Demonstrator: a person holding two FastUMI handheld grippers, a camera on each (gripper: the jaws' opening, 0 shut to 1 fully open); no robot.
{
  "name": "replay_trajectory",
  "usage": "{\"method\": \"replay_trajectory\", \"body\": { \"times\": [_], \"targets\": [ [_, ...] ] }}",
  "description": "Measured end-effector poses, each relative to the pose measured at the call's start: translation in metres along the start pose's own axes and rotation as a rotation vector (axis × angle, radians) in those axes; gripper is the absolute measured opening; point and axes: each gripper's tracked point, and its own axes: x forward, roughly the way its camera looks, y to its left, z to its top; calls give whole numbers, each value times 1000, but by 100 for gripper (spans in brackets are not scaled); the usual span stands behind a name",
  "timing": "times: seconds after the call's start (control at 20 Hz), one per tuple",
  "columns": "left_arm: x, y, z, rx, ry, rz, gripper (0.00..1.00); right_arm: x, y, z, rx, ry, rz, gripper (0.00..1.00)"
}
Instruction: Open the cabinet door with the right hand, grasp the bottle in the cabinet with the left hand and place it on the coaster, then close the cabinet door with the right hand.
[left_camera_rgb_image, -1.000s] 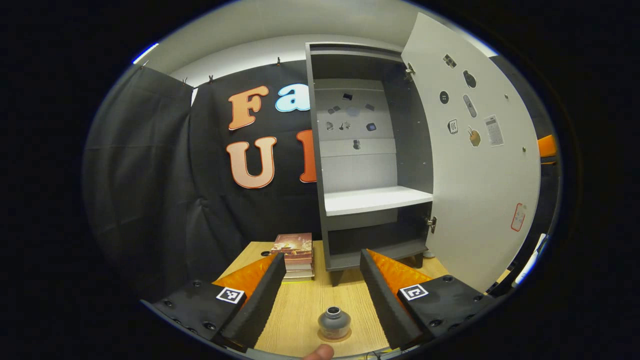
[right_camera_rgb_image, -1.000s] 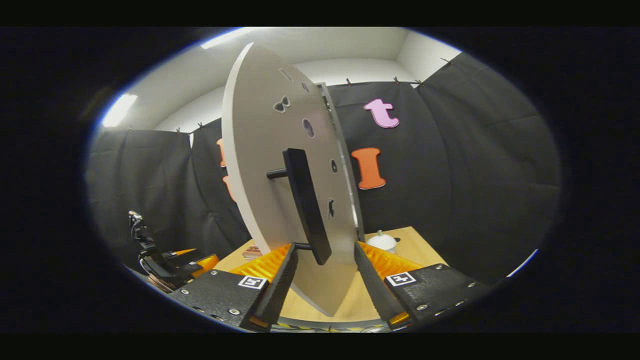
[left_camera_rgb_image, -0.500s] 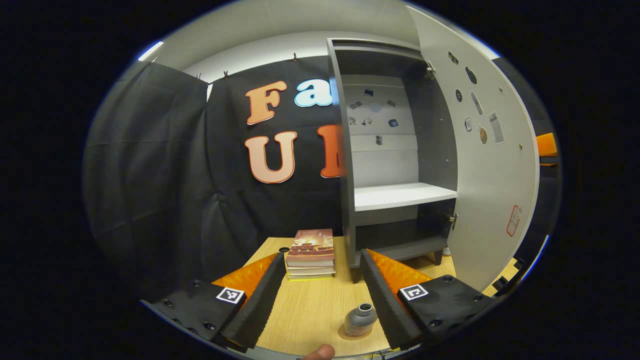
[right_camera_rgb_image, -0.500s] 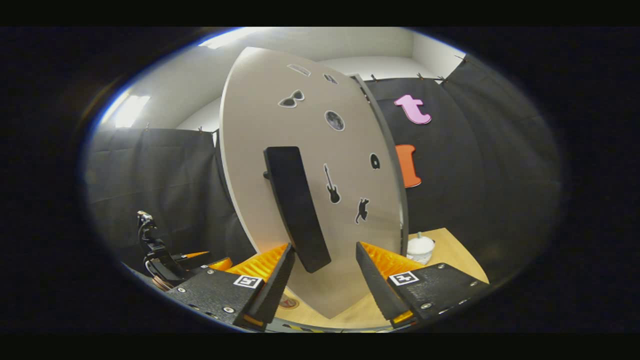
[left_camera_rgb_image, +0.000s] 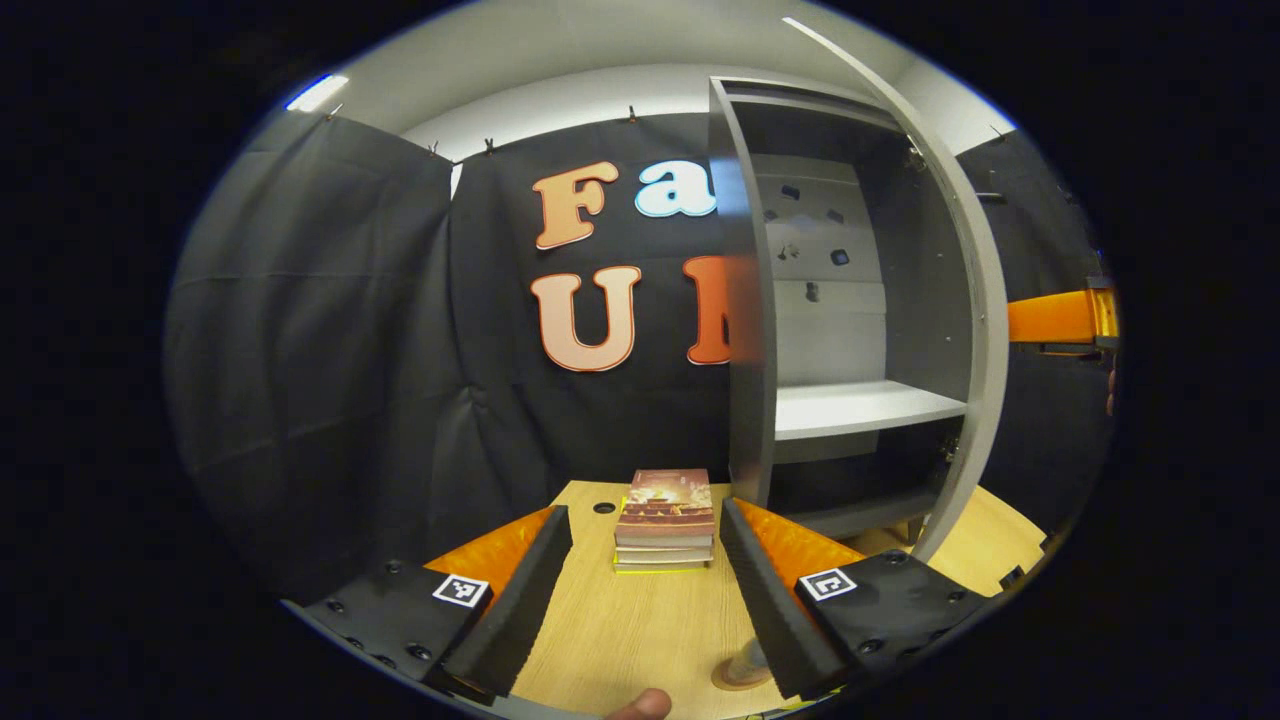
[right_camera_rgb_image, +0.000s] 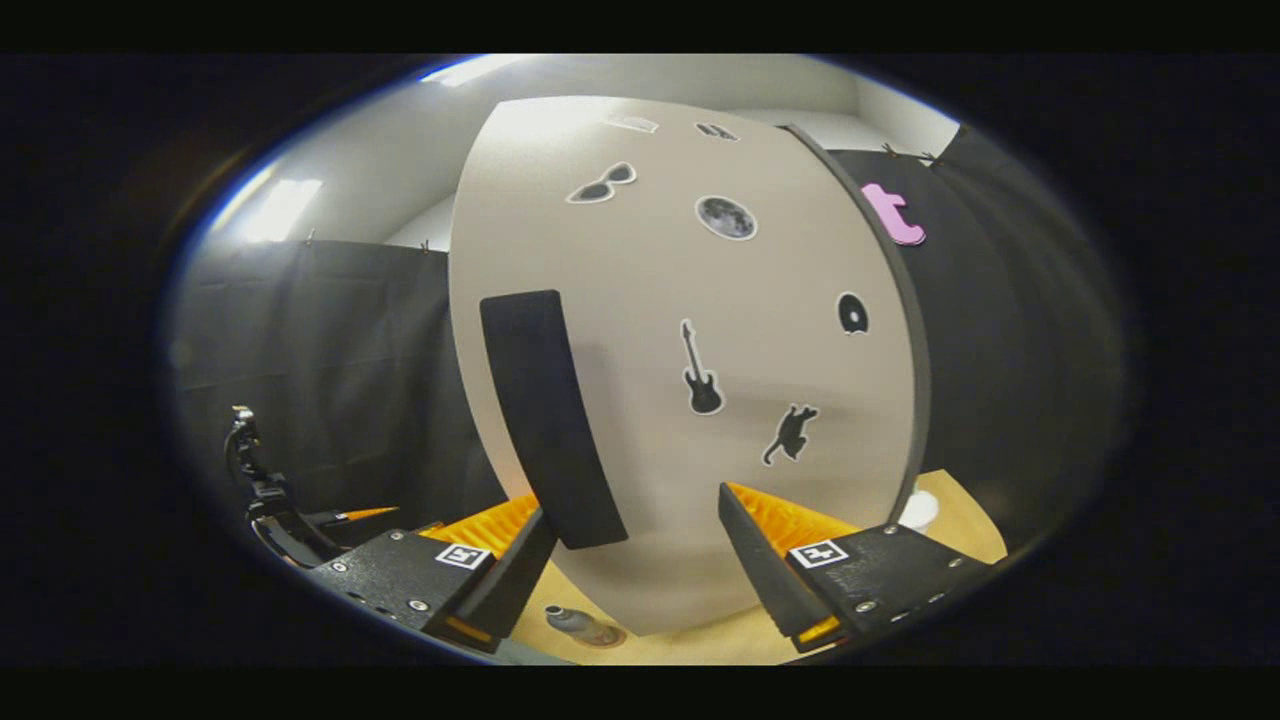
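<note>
Now, bottle (left_camera_rgb_image: 748, 660) beside left claw (left_camera_rgb_image: 640, 590)

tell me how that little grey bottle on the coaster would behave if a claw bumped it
The bottle looks short and squat with a narrow neck, so it would probably slide rather than tip. Its smooth grey surface suggests it could slip on the coaster. If knocked over, its round body would likely roll across the wooden table. Weight cannot be judged.

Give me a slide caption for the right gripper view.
Open hand-held gripper facing the cabinet door and its black handle; bottle on the coaster below.
</note>
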Motion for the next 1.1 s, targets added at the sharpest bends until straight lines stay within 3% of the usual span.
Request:
{"method": "replay_trajectory", "body": {
  "times": [0.35,0.85,1.1],
  "targets": [
    [40,26,-1,-1,-13,9,95,43,26,1,-20,-23,-19,93],
    [101,28,-20,-69,29,-50,97,55,26,0,-104,-92,-225,93],
    [120,28,-32,-73,54,-73,97,56,27,-4,-107,-100,-279,95]
  ]
}}
